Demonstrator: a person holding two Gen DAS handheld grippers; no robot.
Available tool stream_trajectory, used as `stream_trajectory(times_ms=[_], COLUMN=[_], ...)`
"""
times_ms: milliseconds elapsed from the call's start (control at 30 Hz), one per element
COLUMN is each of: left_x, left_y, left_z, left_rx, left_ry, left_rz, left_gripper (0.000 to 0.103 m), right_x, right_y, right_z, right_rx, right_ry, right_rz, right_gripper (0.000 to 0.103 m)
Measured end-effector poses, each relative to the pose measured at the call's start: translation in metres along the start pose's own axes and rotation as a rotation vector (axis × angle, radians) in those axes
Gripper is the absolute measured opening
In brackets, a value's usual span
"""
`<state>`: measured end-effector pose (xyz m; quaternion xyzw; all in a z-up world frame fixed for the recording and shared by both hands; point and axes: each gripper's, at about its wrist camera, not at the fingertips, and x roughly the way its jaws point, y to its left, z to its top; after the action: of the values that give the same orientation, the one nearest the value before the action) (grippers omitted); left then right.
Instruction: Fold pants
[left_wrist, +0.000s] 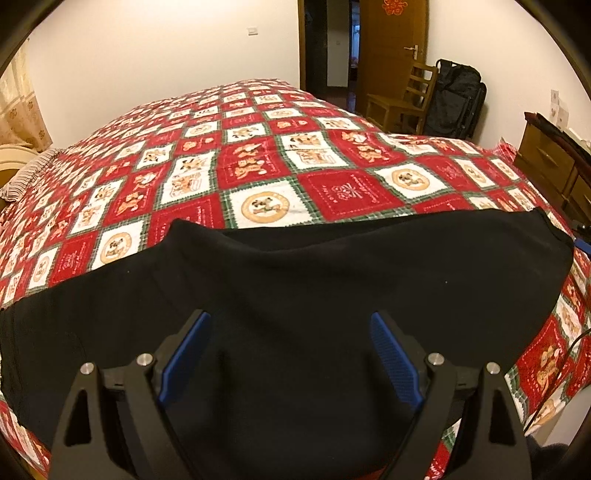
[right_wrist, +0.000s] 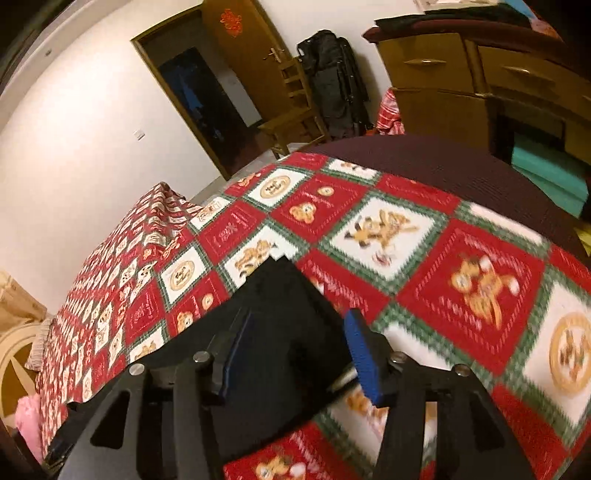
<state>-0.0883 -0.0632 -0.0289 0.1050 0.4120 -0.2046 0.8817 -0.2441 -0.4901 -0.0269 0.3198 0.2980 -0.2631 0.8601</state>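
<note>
pants (left_wrist: 295, 288) black on bedspread (left_wrist: 258, 166) (print unreadable) | left gripper (left_wrist: 291, 321) jaws wide | right gripper (right_wrist: 295, 321) jaws wide

Open stretch of quilted bed (left_wrist: 258, 155) beyond the black pants (left_wrist: 314, 280), nothing standing on it up to the far wall. Wooden chair (left_wrist: 402, 99) and black bag (left_wrist: 456, 99) crowded by the doorway past the far corner. Brown dresser (right_wrist: 461, 77) close along the bed's right edge. Pillow (left_wrist: 27, 175) at the left end.
</note>
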Motion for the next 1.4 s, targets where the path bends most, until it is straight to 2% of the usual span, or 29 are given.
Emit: stream_trajectory(times_ms=[167,233,267,300,367,433,533,667,767,833,900,1067,1133,1200,1400], left_x=[0.0,0.0,0.001,0.001,0.002,0.001,0.001,0.001,0.001,0.001,0.003,0.002,0.001,0.002,0.007], left_y=[0.0,0.001,0.001,0.001,0.001,0.001,0.001,0.002,0.004,0.005,0.007,0.008,0.008,0.008,0.018], left_z=[0.0,0.001,0.001,0.001,0.002,0.003,0.002,0.001,0.002,0.002,0.002,0.002,0.002,0.002,0.0], left_rx=[0.001,0.003,0.001,-0.001,-0.001,0.001,-0.002,-0.008,-0.006,-0.009,-0.015,-0.021,-0.015,-0.014,-0.024], left_ry=[-0.001,0.001,0.002,0.004,0.004,-0.002,-0.005,-0.002,-0.004,-0.006,0.0,-0.002,-0.003,-0.002,0.025], left_rz=[0.003,0.009,0.011,0.009,0.007,0.005,-0.003,-0.002,0.007,0.02,0.029,0.026,0.03,0.04,0.095], left_gripper=[0.09,0.09,0.09,0.09,0.09,0.09,0.09,0.09,0.09,0.09,0.09,0.09,0.09,0.09,0.09], right_x=[0.03,0.022,0.011,0.001,-0.018,-0.027,-0.017,0.001,0.01,0.011,0.015,0.017,0.018,0.02,0.022], right_y=[0.007,0.014,0.02,0.023,0.024,0.021,0.019,0.011,0.008,0.011,0.015,0.027,0.033,0.039,0.031], right_z=[-0.001,-0.005,-0.006,-0.005,-0.002,0.001,-0.003,-0.018,-0.026,-0.031,-0.032,-0.037,-0.039,-0.041,-0.038], right_rx=[-0.066,-0.065,-0.075,-0.084,-0.09,-0.106,-0.112,-0.031,-0.036,-0.055,-0.053,-0.082,-0.107,-0.136,-0.061], right_ry=[0.156,0.163,0.14,0.109,0.028,-0.021,0.02,0.081,0.105,0.087,0.085,0.075,0.083,0.093,0.106], right_rz=[0.038,0.128,0.165,0.16,0.101,-0.057,-0.155,-0.158,-0.193,-0.214,-0.211,-0.249,-0.237,-0.216,-0.1], right_gripper=[0.053,0.053,0.053,0.053,0.053,0.053,0.053,0.053,0.053,0.058,0.069,0.069,0.06,0.021,0.011])
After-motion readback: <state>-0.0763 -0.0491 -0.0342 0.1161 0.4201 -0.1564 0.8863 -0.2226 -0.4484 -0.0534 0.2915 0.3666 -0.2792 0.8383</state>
